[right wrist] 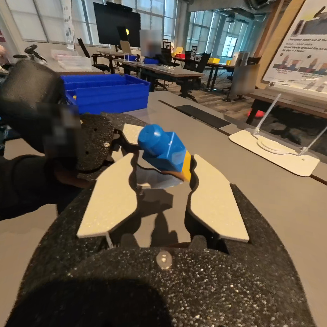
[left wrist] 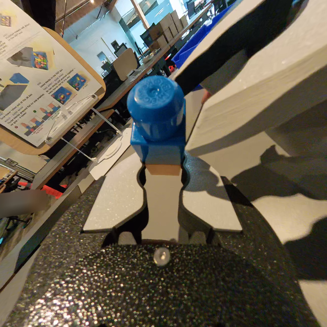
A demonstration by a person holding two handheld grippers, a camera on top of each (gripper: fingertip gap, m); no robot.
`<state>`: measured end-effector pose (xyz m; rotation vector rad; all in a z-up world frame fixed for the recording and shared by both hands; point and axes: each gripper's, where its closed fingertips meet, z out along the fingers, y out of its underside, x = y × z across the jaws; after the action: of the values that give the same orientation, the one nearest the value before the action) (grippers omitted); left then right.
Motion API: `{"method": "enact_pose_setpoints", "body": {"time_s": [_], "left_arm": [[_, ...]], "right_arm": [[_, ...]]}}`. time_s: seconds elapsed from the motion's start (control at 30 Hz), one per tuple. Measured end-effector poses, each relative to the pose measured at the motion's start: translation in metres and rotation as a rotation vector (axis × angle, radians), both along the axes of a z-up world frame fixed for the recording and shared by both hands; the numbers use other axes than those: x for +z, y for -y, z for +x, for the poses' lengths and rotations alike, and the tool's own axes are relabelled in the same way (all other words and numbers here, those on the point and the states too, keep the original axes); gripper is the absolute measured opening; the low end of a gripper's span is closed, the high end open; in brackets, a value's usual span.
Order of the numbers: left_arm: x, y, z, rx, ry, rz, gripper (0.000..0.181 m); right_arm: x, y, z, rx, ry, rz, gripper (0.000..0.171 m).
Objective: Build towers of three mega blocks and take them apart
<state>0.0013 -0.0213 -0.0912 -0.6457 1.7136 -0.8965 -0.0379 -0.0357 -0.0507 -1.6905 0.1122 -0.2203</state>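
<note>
1. In the left wrist view, the left hand-held gripper (left wrist: 162,168) has its 2 white fingers (left wrist: 122,200) drawn narrow, pinching a stack of blocks at their tips.
2. That stack is a blue block (left wrist: 157,123) with 1 round stud pointing toward the camera, pressed onto a yellow block (left wrist: 164,169) whose edge shows just below it between the fingertips.
3. In the right wrist view, the right hand-held gripper (right wrist: 163,169) holds its fingers (right wrist: 215,200) at a medium spread on either side of the same stack; the right finger touches the yellow block (right wrist: 187,166), while the left finger stands apart from the blue block (right wrist: 162,148).
4. The stack is tilted there, stud up and to the left, lifted above the grey bench (right wrist: 247,203) over its middle.
5. The left hand-held gripper (right wrist: 136,154) comes in from the left of that view, carried by a gloved hand (right wrist: 30,99) in black.
6. Farther along, a white base plate (right wrist: 276,155) with clear rods sits near the right edge of the bench, carrying an instruction board (right wrist: 304,47).
7. Blue bins (right wrist: 108,92) stand at the far left corner of the bench.
8. Beyond are more desks, chairs and a dark screen (right wrist: 116,24) before tall windows.
</note>
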Motion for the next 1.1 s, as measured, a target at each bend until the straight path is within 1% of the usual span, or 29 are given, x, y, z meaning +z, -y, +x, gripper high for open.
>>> {"method": "enact_pose_setpoints", "body": {"time_s": [0.1,0.2,0.3,0.37,0.43,0.6,0.67,0.7,0.77,0.83,0.9,0.97,1.03,1.1], "left_arm": [[-0.002,0.004,0.0,0.004,0.02,0.08,0.036],[-0.002,0.013,-0.002,-0.015,0.05,0.141,0.036],[-0.001,0.013,-0.002,-0.011,0.063,0.159,0.036],[0.0,0.013,-0.003,-0.017,0.069,0.155,0.034],[0.002,0.012,-0.004,-0.014,0.076,0.159,0.036],[0.008,0.017,-0.007,-0.037,0.102,0.145,0.036],[0.007,0.016,-0.005,-0.023,0.093,0.147,0.036],[0.003,0.012,-0.002,0.007,0.071,0.163,0.036],[-0.006,-0.001,0.003,0.065,0.03,0.201,0.036],[-0.003,-0.006,0.002,0.061,0.028,0.14,0.036],[0.0,-0.01,0.002,0.062,0.026,0.1,0.036],[0.0,-0.012,0.002,0.07,0.026,0.108,0.036],[-0.002,-0.008,0.002,0.062,0.025,0.121,0.036],[-0.005,-0.004,0.002,0.056,0.019,0.141,0.036]], "right_arm": [[-0.007,-0.004,-0.004,-0.002,0.025,-0.038,0.06],[-0.013,-0.005,0.003,-0.071,0.084,-0.076,0.052],[-0.012,-0.004,0.004,-0.08,0.098,-0.071,0.051],[-0.01,-0.003,0.003,-0.064,0.07,-0.062,0.048],[-0.007,-0.001,0.003,-0.037,0.014,-0.04,0.044],[0.003,0.008,0.005,0.068,-0.195,0.061,0.041],[0.003,0.01,0.008,0.062,-0.19,0.07,0.039],[0.007,0.012,0.011,0.031,-0.123,0.074,0.039],[0.018,0.02,0.019,-0.081,0.094,0.043,0.038],[0.034,0.032,0.026,-0.193,0.29,0.012,0.038],[0.062,0.052,0.034,-0.323,0.418,0.081,0.038],[0.096,0.087,0.046,-0.486,0.51,0.22,0.039],[0.128,0.131,0.053,-0.657,0.63,0.37,0.039],[0.147,0.175,0.059,-0.805,0.751,0.464,0.038]]}}
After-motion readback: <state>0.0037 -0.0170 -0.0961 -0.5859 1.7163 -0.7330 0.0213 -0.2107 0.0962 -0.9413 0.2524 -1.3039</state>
